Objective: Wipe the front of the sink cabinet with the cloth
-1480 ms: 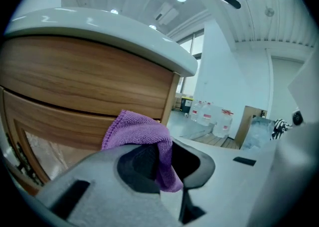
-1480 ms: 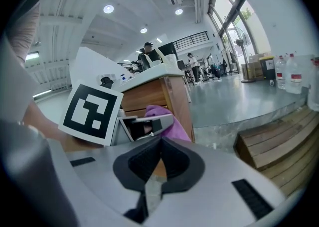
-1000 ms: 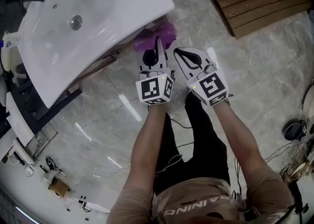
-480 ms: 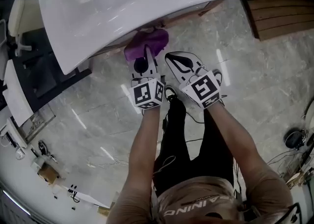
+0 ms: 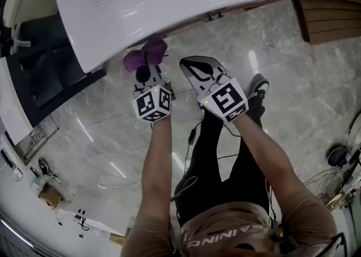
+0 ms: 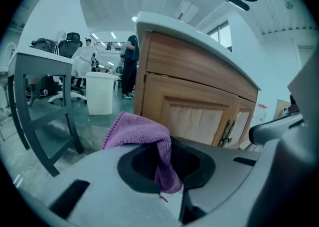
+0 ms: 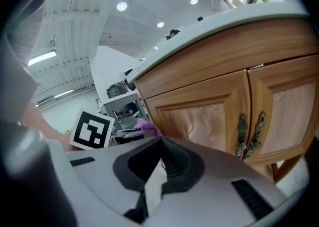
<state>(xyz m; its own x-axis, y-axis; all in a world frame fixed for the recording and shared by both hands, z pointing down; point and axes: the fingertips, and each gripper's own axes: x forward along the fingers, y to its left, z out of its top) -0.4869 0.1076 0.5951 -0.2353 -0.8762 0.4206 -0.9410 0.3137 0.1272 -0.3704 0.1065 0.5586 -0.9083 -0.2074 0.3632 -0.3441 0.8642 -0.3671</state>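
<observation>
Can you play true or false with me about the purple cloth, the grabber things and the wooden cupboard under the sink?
1. The left gripper holds the fuzzy purple cloth. True.
2. The right gripper holds a sponge. False: its fingers are shut with nothing between them.
3. The brown wooden sink cabinet has its doors wide open. False: both doors are closed.
4. Two dark metal door handles sit side by side where the doors meet. True.

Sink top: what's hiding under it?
A wooden cabinet with two shut doors and metal handles sits under the sink top. The doors cover whatever is inside.
</observation>
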